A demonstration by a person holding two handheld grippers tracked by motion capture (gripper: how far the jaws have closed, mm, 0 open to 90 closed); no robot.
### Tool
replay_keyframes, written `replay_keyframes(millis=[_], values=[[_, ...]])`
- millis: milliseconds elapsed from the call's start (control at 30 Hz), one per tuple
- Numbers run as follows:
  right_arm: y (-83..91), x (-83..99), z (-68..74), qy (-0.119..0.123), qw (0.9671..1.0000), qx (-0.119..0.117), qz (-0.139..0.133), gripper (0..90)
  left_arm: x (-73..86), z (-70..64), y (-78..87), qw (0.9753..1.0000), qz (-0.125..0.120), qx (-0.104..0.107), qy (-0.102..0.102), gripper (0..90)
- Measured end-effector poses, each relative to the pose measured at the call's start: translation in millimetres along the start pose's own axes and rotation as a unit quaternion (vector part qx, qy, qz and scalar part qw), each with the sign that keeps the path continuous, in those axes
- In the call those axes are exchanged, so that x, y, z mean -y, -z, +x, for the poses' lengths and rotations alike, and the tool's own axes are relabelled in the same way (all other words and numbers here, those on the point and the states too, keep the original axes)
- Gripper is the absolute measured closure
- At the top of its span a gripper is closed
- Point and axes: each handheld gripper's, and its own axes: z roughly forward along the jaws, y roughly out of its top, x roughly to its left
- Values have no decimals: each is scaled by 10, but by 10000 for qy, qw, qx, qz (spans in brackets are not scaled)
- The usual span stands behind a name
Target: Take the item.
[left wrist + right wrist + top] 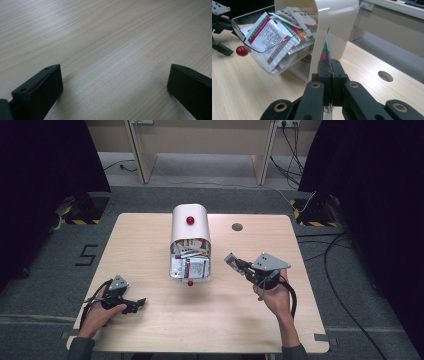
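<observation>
A cream box with a rounded top and a red knob stands mid-table. Its clear front bin is tipped open, full of several printed sachets, and has its own red knob. My right gripper hovers to the right of the box, shut on one thin sachet that stands edge-on between its jaws. My left gripper rests low at the table's front left, with its jaws wide apart over bare wood and nothing between them.
A round hole is cut in the wooden table behind the right gripper. Cables run over the floor at right. A wooden bench stands beyond the table's far edge.
</observation>
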Motion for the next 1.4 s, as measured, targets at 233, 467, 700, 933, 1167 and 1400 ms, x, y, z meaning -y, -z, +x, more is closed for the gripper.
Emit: replay_keyframes(millis=[233, 467, 700, 933, 1167, 1400], values=[[-71, 72, -19, -73, 9999, -5, 118, 896, 0, 0, 0, 10000, 0, -1, 0, 0], [-134, 121, -8, -59, 9997, -25, 254, 895, 0, 0, 0, 10000, 0, -1, 0, 0], [-235, 205, -18, -93, 9991, -43, 420, 894, 0, 0, 0, 10000, 2, -1, -1, 0], [-286, 265, -38, -146, 9986, -34, 512, 894, 0, 0, 0, 10000, 2, -1, -1, 0], [-335, 339, -53, -214, 9979, -21, 616, 894, 0, 0, 0, 10000, 2, -1, -1, 0], [-397, 423, -74, -289, 9968, -31, 739, 894, 0, 1, 0, 10000, 1, 1, 1, 0]])
